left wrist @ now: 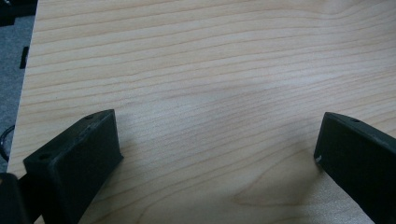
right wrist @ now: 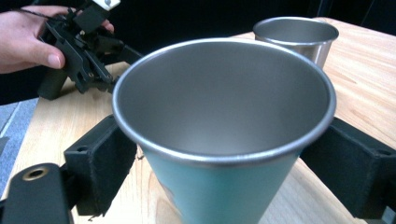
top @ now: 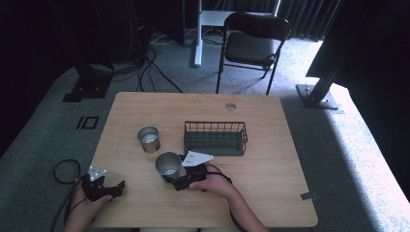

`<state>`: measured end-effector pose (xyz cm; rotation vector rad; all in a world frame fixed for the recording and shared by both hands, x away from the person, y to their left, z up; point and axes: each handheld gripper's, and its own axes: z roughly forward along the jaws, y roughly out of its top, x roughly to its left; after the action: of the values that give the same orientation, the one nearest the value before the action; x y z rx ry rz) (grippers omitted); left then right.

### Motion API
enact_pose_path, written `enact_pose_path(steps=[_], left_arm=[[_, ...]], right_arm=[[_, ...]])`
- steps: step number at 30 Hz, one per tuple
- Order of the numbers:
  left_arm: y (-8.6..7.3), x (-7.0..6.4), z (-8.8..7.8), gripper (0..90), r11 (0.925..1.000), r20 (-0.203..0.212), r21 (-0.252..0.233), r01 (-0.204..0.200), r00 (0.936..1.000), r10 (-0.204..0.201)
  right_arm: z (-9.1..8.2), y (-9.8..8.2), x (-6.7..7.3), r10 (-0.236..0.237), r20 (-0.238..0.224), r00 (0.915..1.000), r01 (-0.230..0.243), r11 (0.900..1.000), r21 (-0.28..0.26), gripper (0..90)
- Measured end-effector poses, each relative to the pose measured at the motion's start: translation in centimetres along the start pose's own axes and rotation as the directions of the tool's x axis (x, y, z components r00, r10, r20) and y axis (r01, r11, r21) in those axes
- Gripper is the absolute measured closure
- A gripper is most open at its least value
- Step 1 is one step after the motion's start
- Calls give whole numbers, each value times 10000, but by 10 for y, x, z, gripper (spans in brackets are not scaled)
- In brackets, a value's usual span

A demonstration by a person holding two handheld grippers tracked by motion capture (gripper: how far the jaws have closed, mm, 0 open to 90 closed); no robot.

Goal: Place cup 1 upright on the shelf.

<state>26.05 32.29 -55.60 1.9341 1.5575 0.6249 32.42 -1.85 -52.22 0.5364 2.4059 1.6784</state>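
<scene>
Your right gripper [right wrist: 224,158] has the teal cup [right wrist: 224,140] between its jaws; a second steel cup [right wrist: 299,37] stands beyond the fingertips.

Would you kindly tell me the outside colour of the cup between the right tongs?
Teal cup, clearest in the right gripper view.

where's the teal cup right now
In the high view the teal cup stands near the table's front middle, between the right gripper's jaws, just front-right of the steel cup and front-left of the wire basket.
</scene>
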Motion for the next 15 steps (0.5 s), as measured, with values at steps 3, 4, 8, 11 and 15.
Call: enact_pose_path(steps=[3,4,8,11,15], left_arm=[[0,0,0,8,10000,0,0,1,10000,-1],[0,0,0,8,10000,0,0,0,10000,0],[0,0,0,8,10000,1,0,3,10000,-3],[0,0,0,8,10000,1,2,4,10000,-4],[0,0,0,8,10000,0,-1,-1,10000,1]], right_arm=[[2,1,0,-100,-27,9999,100,9998,-142,111],[2,2,0,-54,-74,10000,53,9998,-187,112],[3,2,0,-185,-86,9998,182,9992,-347,111],[5,2,1,-308,-15,9995,307,9988,-393,111],[8,3,1,-212,27,9998,213,9988,-431,111]])
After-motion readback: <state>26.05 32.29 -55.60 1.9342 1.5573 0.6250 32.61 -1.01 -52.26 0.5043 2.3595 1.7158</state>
